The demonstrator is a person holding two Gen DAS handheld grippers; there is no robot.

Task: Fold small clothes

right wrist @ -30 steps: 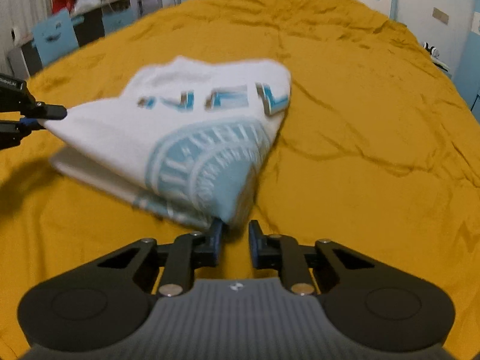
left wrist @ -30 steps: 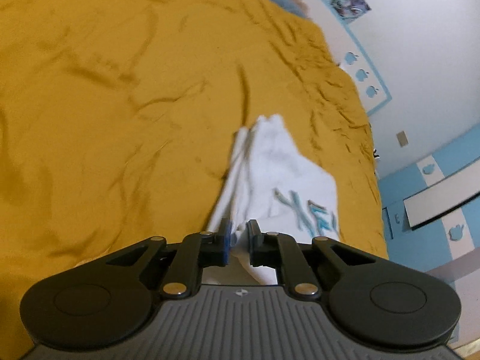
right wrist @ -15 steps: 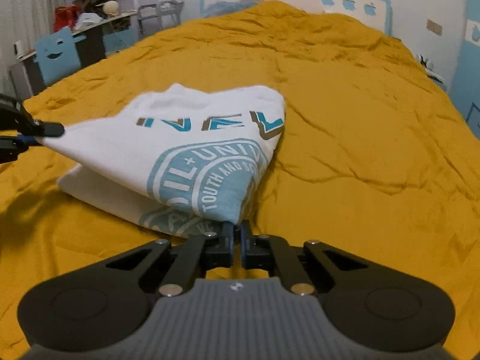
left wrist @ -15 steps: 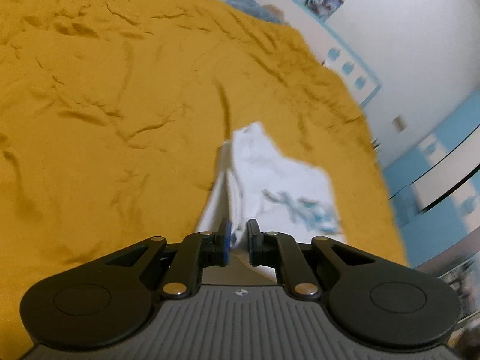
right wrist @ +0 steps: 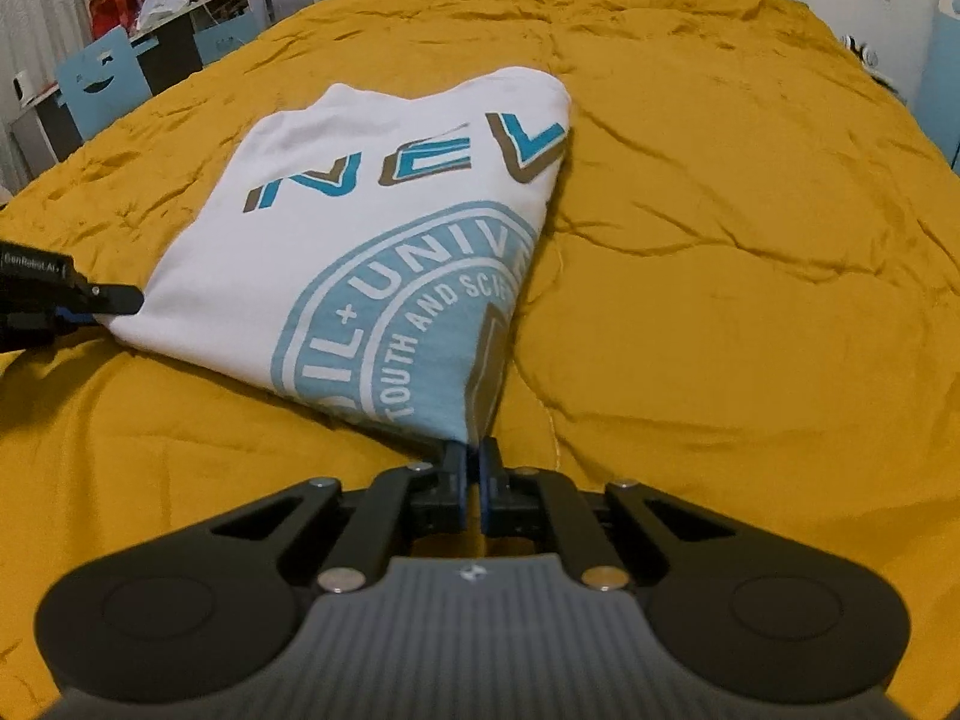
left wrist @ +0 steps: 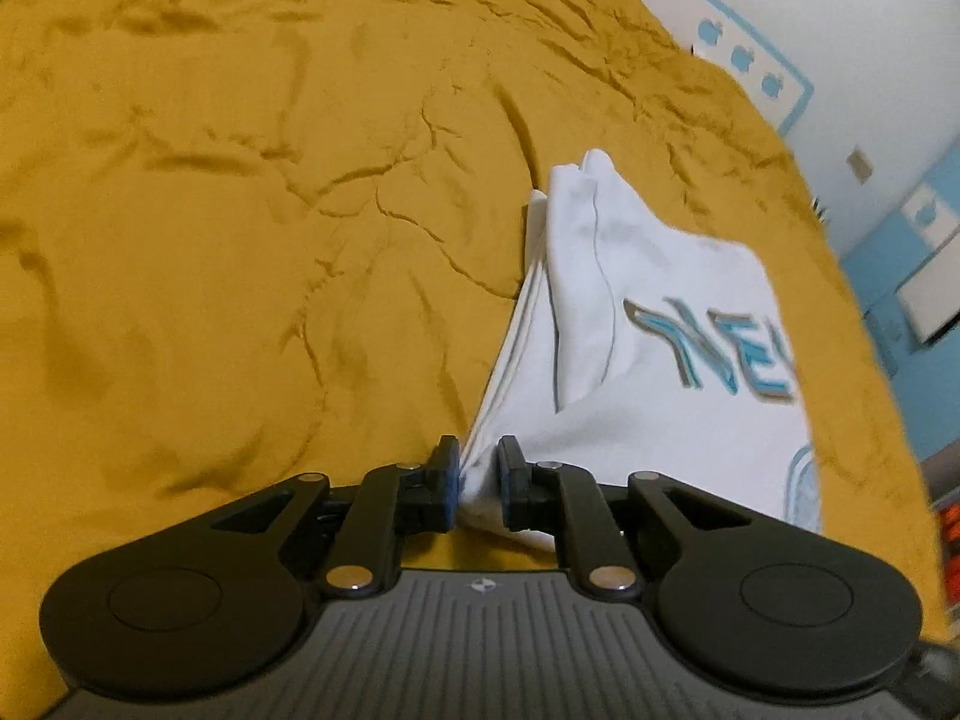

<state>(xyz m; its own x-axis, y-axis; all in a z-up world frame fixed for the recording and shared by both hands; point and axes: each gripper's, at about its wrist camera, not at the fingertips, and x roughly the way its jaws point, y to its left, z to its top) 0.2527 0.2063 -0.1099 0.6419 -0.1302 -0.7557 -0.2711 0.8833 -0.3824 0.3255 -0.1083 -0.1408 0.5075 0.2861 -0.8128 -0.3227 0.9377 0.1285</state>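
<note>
A folded white T-shirt (right wrist: 360, 240) with blue lettering and a round blue print lies stretched over the mustard bedspread (right wrist: 720, 240). My right gripper (right wrist: 472, 474) is shut on its near corner, at the edge of the round print. In the left wrist view the same T-shirt (left wrist: 648, 312) runs away from my left gripper (left wrist: 480, 474). Its jaws are opening, with the bunched layered corner still filling the gap between the pads. The left gripper (right wrist: 60, 300) also shows at the left edge of the right wrist view, holding that corner just above the bedspread.
The bedspread (left wrist: 240, 240) is wrinkled and covers the whole bed. A desk with clutter and a blue chair (right wrist: 102, 72) stand beyond the bed's far left side. A white wall with blue trim (left wrist: 840, 30) borders the far right.
The right gripper's jaws closed on the shirt's near corner. The shirt sank from a raised, sagging drape to lie flatter. The left gripper rolled, and its jaws stand a little wider.
</note>
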